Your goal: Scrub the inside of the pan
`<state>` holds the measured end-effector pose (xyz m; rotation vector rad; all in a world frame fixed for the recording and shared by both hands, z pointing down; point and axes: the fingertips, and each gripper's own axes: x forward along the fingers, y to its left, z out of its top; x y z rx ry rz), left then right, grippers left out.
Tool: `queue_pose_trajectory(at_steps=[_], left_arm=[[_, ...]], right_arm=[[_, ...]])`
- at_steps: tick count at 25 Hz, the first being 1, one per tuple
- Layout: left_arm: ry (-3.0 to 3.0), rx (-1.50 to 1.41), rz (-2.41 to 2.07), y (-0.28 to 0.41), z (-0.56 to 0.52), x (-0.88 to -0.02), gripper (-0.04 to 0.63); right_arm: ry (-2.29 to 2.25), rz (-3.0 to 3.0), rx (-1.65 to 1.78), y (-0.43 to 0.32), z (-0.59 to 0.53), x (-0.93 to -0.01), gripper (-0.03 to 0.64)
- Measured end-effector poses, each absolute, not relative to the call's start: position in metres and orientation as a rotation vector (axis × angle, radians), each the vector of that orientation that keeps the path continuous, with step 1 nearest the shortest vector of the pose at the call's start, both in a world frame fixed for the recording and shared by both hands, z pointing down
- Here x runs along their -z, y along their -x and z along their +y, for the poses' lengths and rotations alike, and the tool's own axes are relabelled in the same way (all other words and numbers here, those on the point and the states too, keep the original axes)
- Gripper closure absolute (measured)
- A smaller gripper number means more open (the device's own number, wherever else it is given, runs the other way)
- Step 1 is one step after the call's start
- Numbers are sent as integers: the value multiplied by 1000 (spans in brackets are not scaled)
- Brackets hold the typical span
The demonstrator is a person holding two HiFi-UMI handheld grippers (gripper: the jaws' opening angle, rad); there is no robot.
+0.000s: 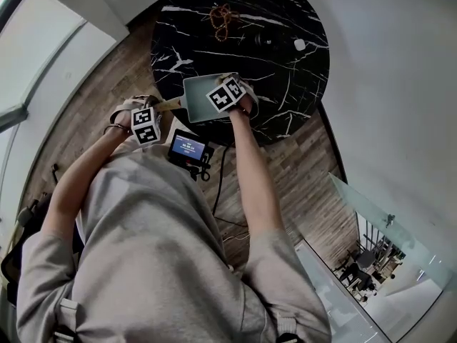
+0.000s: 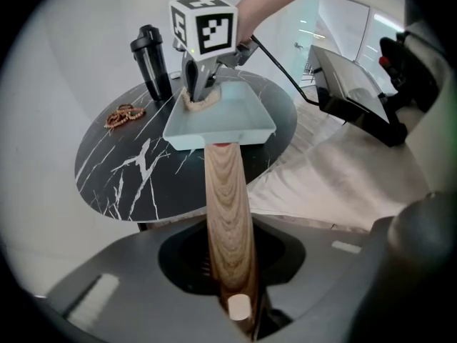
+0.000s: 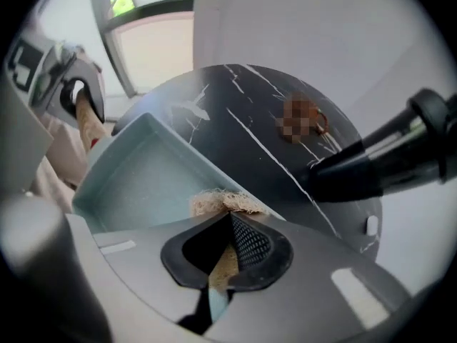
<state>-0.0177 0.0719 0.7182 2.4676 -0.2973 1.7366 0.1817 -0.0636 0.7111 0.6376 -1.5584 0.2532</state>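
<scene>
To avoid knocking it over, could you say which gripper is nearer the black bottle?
Right. The right gripper is in the pan's far corner, close to the bottle; the left gripper holds the pan's handle beyond the table's edge, farther away.

The tan scrubber sits mostly hidden inside the right tool, only a frayed edge showing, and the black bottle is blurred and cut off at the right edge. In the left gripper view the near end of the wooden handle vanishes into the left tool. In the head view a white thing on the bench is too small to tell.
</scene>
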Motion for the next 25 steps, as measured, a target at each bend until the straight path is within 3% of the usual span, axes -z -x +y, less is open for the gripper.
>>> queue_pose_trajectory(at_steps=[25], left_arm=[[-2449,-1822,-250,21,69,-721,515]], right_arm=[[-458,-1767,-247,-76,-32,-710,597]])
